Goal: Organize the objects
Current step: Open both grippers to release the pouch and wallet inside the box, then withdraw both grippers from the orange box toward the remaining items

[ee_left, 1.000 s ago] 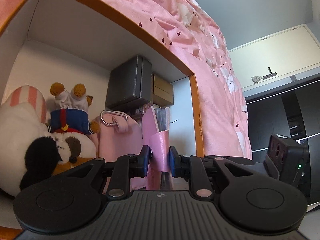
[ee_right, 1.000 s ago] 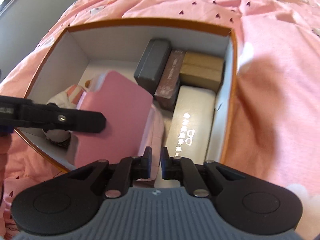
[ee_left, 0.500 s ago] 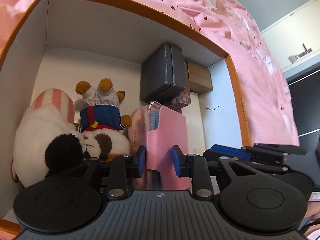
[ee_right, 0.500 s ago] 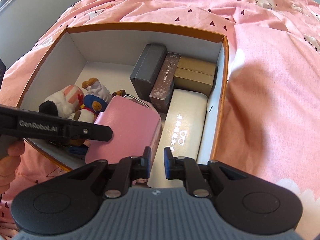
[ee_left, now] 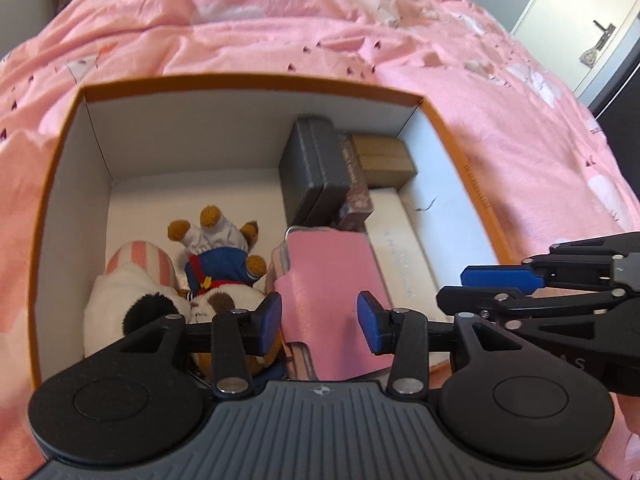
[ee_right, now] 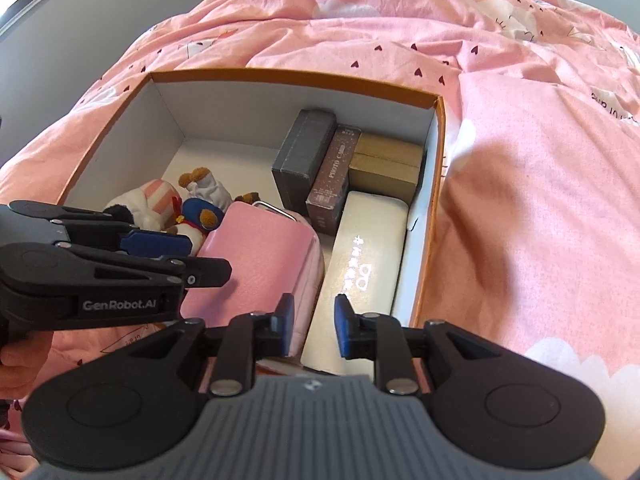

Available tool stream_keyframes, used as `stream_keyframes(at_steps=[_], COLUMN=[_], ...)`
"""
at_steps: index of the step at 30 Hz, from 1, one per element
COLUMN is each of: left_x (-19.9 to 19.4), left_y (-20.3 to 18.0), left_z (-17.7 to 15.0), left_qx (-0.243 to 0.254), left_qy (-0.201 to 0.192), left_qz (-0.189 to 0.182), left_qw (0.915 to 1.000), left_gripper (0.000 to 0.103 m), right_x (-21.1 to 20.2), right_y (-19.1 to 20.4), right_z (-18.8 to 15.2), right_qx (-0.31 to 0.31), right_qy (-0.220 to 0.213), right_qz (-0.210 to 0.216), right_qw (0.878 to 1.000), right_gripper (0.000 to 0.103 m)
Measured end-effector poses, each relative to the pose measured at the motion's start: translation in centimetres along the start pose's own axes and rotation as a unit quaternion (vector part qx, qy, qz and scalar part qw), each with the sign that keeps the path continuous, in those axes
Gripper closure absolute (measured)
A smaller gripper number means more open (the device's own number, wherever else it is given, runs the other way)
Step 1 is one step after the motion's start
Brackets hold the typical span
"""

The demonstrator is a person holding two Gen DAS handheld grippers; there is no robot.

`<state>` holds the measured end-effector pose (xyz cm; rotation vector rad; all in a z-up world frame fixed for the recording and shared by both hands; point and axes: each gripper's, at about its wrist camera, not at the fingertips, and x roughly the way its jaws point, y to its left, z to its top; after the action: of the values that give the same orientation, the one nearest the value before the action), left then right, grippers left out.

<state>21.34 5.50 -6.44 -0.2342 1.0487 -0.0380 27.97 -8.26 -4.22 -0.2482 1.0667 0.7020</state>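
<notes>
An orange-rimmed cardboard box (ee_left: 248,80) sits on the pink bedspread. In it a pink case (ee_left: 332,280) lies tilted between two plush toys (ee_left: 216,256) and a white case (ee_left: 400,248). My left gripper (ee_left: 320,320) hovers over the pink case. Its jaws are opening and the pads stand clear of the case's sides. From the right wrist, the pink case (ee_right: 256,256) rests beside the white case (ee_right: 364,268). My right gripper (ee_right: 314,330) hangs above the seam between them, jaws opening, gripping nothing. The left gripper (ee_right: 204,258) shows over the case's left edge.
At the box's far right stand a grey box (ee_right: 304,156), a brown box (ee_right: 334,176) and tan boxes (ee_right: 386,164). White floor shows bare at the far left corner (ee_left: 192,192). Rumpled bedspread (ee_right: 540,200) surrounds the box. A door (ee_left: 600,36) is at the far right.
The pink case went from pinched upright in the left jaws to lying in the box. Both pairs of jaws have spread apart. Both grippers have drawn up and back from the box.
</notes>
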Motion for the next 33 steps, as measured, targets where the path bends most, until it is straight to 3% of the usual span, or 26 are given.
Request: stream_keyframes(at_steps=[4, 11, 19, 22, 27, 33], left_x=[-2.8, -7.0, -9.5, -9.9, -10.1, -8.7], left_y=[-0.9, -2.1, -1.8, -2.0, -2.0, -0.6], left_z=[-0.9, -3.0, -6.4, -7.8, -10.1, -12.2], left_qx=[0.008, 0.014, 0.038, 0.068, 0.105, 0.075], left_qy=[-0.045, -0.103, -0.117, -0.119, -0.116, -0.012], left_qz=[0.013, 0.031, 0.033, 0.045, 0.074, 0.027], left_qw=[0.9989, 0.9941, 0.9919, 0.9895, 0.985, 0.9967], left_gripper=[0.054, 0.054, 0.051, 0.05, 0.042, 0.039], right_x=[-2.1, -5.4, -8.1, -8.2, -7.8, -6.3], right_y=[0.9, 3.3, 6.0, 6.8, 7.8, 8.6], right_z=[-0.7, -2.7, -6.6, -8.1, -10.5, -13.3], right_qx=[-0.009, -0.016, -0.032, -0.039, -0.042, -0.027], right_qy=[-0.048, -0.124, -0.197, -0.195, -0.149, -0.064], right_qz=[-0.011, -0.019, -0.042, -0.05, -0.038, -0.028], right_qw=[0.999, 0.992, 0.979, 0.979, 0.987, 0.997], right_gripper=[0.064, 0.058, 0.04, 0.033, 0.033, 0.038])
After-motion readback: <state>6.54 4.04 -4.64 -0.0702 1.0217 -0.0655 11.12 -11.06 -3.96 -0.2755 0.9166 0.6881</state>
